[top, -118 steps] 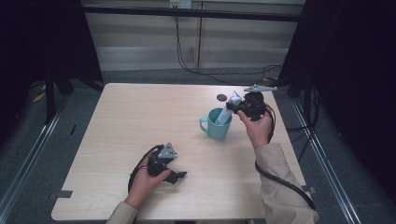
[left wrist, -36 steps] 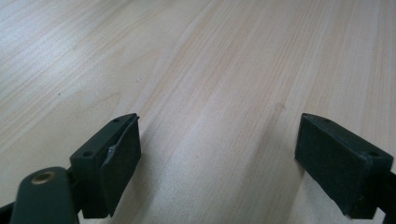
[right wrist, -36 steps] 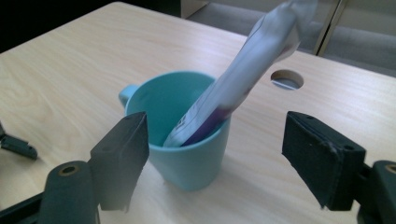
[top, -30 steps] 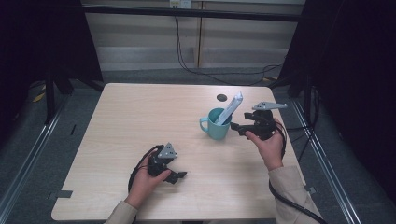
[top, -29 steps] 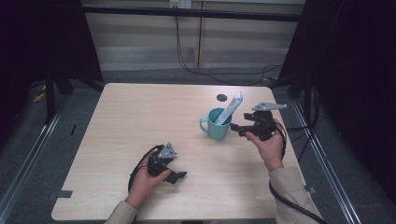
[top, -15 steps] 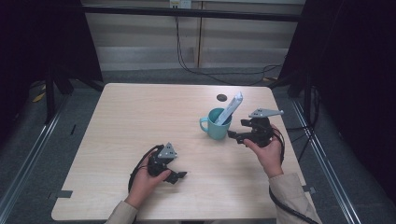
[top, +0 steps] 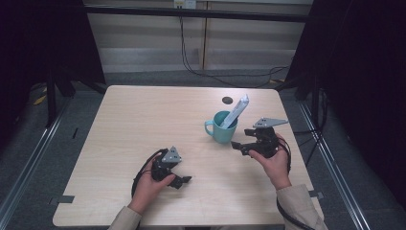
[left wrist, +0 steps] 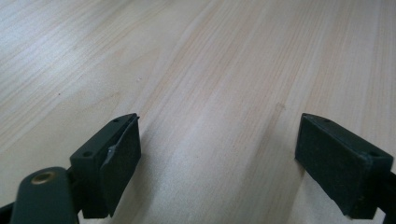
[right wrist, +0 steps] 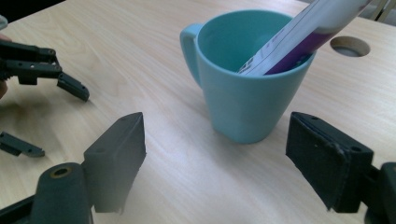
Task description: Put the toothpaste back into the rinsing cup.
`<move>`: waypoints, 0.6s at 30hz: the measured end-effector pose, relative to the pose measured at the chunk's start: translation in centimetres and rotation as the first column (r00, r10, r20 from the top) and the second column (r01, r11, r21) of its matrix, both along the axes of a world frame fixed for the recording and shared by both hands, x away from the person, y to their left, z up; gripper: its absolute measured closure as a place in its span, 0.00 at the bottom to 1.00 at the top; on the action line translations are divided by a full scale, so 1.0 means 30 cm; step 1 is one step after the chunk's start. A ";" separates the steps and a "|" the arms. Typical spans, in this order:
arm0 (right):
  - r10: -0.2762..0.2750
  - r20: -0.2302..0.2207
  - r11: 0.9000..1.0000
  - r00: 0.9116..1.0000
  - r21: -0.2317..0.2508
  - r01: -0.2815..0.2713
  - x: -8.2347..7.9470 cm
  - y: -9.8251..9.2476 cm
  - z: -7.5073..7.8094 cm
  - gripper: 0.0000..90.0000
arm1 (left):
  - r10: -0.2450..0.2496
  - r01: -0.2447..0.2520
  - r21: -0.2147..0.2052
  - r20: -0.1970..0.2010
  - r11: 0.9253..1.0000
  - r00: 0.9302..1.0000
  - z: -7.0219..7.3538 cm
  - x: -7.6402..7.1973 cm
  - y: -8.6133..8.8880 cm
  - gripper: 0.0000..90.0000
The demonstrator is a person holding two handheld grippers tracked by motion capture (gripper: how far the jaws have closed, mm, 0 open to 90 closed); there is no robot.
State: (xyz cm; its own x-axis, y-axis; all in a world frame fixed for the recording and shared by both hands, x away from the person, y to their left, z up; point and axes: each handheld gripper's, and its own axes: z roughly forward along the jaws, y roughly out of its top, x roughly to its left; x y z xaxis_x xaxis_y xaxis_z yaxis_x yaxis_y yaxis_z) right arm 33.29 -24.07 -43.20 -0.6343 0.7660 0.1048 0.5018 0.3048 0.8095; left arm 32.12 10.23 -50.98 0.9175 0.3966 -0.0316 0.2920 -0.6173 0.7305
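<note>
While the right claw (right wrist: 212,158) gapes wide and empty, a teal ceramic mug (right wrist: 247,79) holding a tilted white-and-purple tube (right wrist: 299,37) stands just ahead; a careless nudge could tip it across the pale wooden bench (top: 143,120).

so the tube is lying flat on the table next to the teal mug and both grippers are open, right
Not quite. The tube is not flat on the table: it stands tilted inside the teal mug, as the right gripper view shows. The left gripper and the right gripper are indeed open.
</note>
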 end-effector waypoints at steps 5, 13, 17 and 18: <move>0.010 -0.009 1.000 1.000 -0.006 -0.010 -0.015 0.006 -0.013 0.21 | 0.002 -0.002 -0.001 0.001 1.000 1.000 0.000 0.000 0.000 0.16; 0.028 -0.032 0.999 0.999 -0.014 -0.028 -0.029 0.016 -0.046 0.21 | 0.002 -0.002 0.000 0.001 1.000 1.000 0.000 0.000 0.000 0.16; 0.034 -0.028 0.999 0.999 -0.020 -0.035 -0.035 0.016 -0.054 0.21 | 0.004 -0.004 -0.001 0.000 1.000 1.000 0.000 -0.001 0.000 0.16; 0.034 -0.034 0.999 0.999 -0.013 -0.035 -0.039 0.017 -0.058 0.21 | 0.002 -0.002 0.000 0.001 1.000 1.000 0.000 0.000 0.000 0.16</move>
State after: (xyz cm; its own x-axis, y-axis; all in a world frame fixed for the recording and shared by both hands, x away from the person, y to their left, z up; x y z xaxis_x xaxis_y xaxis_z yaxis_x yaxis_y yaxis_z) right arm 32.13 -23.56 -44.94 -0.6566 0.7452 0.1165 0.5178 0.3331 0.7880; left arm 32.12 10.23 -50.98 0.9168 0.3981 -0.0306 0.2922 -0.6168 0.7309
